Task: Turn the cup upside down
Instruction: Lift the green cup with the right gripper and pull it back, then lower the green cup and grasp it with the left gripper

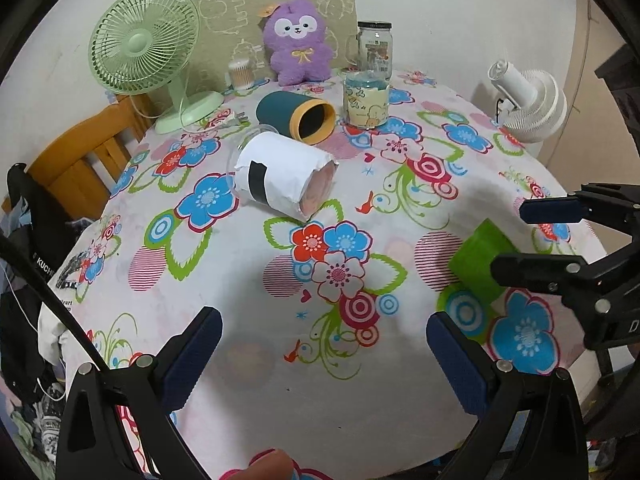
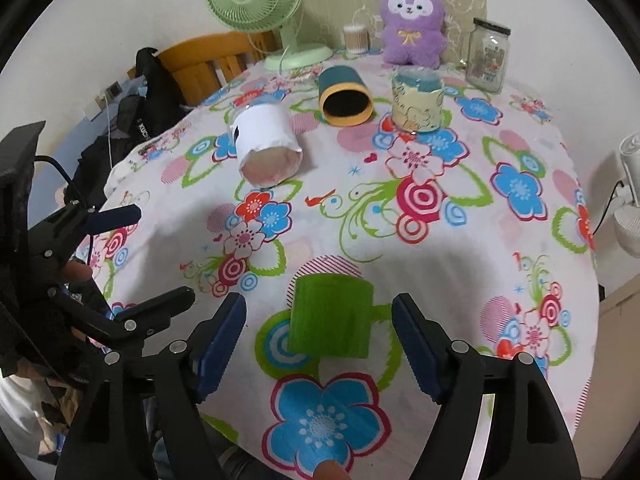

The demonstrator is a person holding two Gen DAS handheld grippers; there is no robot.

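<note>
A round table (image 2: 500, 320) draped in a white cloth printed with bright blue, red and pink flowers fills the room's middle. Behind the table rises a plain pale wall (image 1: 440, 8), and a beige patterned panel (image 1: 280, 4) leans against it at the table's far edge. A wooden chair (image 1: 80, 152) stands at the table's left side with dark clothing (image 2: 148, 92) hung on it. The light is soft and even

Soft even indoor light, faint shadows, strong fisheye warp, dark corners.
</note>
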